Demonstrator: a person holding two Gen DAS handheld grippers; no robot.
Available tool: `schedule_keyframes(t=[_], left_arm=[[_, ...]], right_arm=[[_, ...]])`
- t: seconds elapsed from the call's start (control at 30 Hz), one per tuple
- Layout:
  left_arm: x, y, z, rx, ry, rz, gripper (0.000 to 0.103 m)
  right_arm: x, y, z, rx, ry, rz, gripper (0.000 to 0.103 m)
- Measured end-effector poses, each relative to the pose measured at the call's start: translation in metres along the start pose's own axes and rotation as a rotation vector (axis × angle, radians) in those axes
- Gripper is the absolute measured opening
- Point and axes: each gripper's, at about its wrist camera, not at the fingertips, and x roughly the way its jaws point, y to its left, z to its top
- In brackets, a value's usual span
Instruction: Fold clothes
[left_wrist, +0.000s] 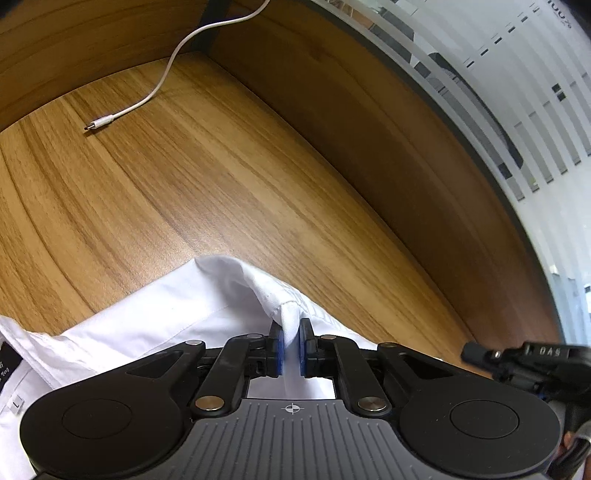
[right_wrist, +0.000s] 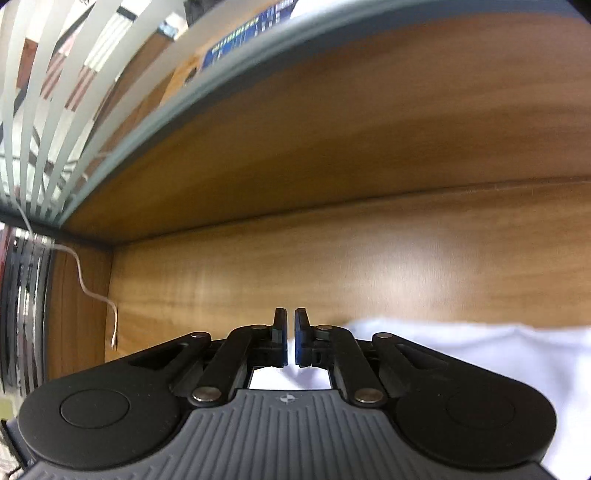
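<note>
1. Across the desk (left_wrist: 192, 177), the biggest thing in view, bare wood-grain runs to a raised wooden back panel (right_wrist: 369, 122); frosted, striped glass (left_wrist: 517, 92) rises behind it.
2. Along the desk's near edge lies the white shirt (left_wrist: 155, 306), its collar and size label at the lower left of the left wrist view; in the right wrist view the cloth is blurred.
3. Left gripper (left_wrist: 291, 345): jaws clamped on a pinched ridge of shirt fabric, blue pads pressing both sides.
4. Right gripper (right_wrist: 290, 341): jaws nearly together over the shirt's edge; white cloth shows at their base, though whether the pads truly grip it I cannot tell.
5. My judgement: this is the grasp before a fold. Lift both holds evenly and keep the cloth taut between them, so the fold falls straight; if the right hold is doubtful, re-pinch it first.
6. Near the desk's far left corner trails a white charging cable (left_wrist: 159, 85), well apart from the shirt.
</note>
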Motion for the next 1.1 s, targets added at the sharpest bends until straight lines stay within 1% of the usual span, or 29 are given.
schedule_keyframes(t=[0.07,0.1,0.13,0.17,0.23,0.3,0.33,0.37,0.47,0.53,0.67,0.83,0.87,0.9,0.93,0.97,1.03,1.1], left_arm=[[-0.002,0.001,-0.002,-0.008,-0.003,-0.009,0.025],[-0.002,0.001,-0.003,-0.014,0.0,-0.021,0.025],[-0.003,0.001,-0.004,-0.015,0.006,-0.035,0.025],[-0.004,0.001,-0.005,-0.015,0.014,-0.048,0.025],[-0.003,0.0,-0.007,0.007,0.028,-0.05,0.025],[-0.004,-0.001,-0.008,0.029,0.028,-0.049,0.02],[-0.005,-0.001,-0.008,0.036,0.015,-0.052,0.004],[-0.008,-0.001,-0.007,0.043,0.0,-0.058,0.003],[-0.009,-0.002,-0.001,0.067,-0.031,-0.063,0.003],[-0.004,-0.003,0.006,0.073,-0.035,-0.063,0.003],[0.009,-0.005,0.023,0.03,-0.046,-0.071,0.003],[0.031,-0.011,0.028,0.062,-0.03,-0.02,0.003],[0.033,-0.011,0.028,0.062,-0.033,-0.02,0.005],[0.034,-0.011,0.028,0.059,-0.038,-0.019,0.005],[0.034,-0.012,0.027,0.055,-0.045,-0.019,0.005],[0.033,-0.012,0.027,0.051,-0.051,-0.023,0.005],[0.028,-0.012,0.026,0.045,-0.064,-0.038,0.007],[0.016,-0.014,0.024,0.053,-0.087,-0.061,0.021]], right_arm=[[0.0,-0.002,-0.006,0.021,0.028,0.002,0.041],[0.001,-0.003,-0.01,0.033,0.042,0.003,0.047],[0.002,-0.007,-0.014,0.064,0.055,0.017,0.05],[0.004,-0.011,-0.018,0.094,0.068,0.031,0.05],[0.009,-0.016,-0.029,0.129,0.094,0.046,0.05],[0.018,-0.011,-0.034,0.128,0.121,0.059,0.05],[0.018,-0.009,-0.034,0.111,0.115,0.063,0.034],[0.019,-0.006,-0.035,0.095,0.109,0.068,0.008],[0.02,0.002,-0.037,0.045,0.091,0.083,0.006],[0.023,0.005,-0.033,0.042,0.083,0.091,0.006],[0.037,0.0,-0.023,0.018,0.058,0.077,0.005],[0.06,0.013,-0.019,-0.034,0.044,0.071,0.007],[0.058,0.015,-0.019,-0.057,0.043,0.07,0.01],[0.047,0.012,-0.018,-0.087,0.026,0.054,0.011],[0.036,0.009,-0.017,-0.117,0.01,0.038,0.015],[0.025,0.006,-0.016,-0.148,-0.006,0.022,0.027],[0.0,0.005,-0.018,-0.215,-0.052,-0.013,0.037],[-0.026,0.005,-0.018,-0.273,-0.089,-0.039,0.037]])
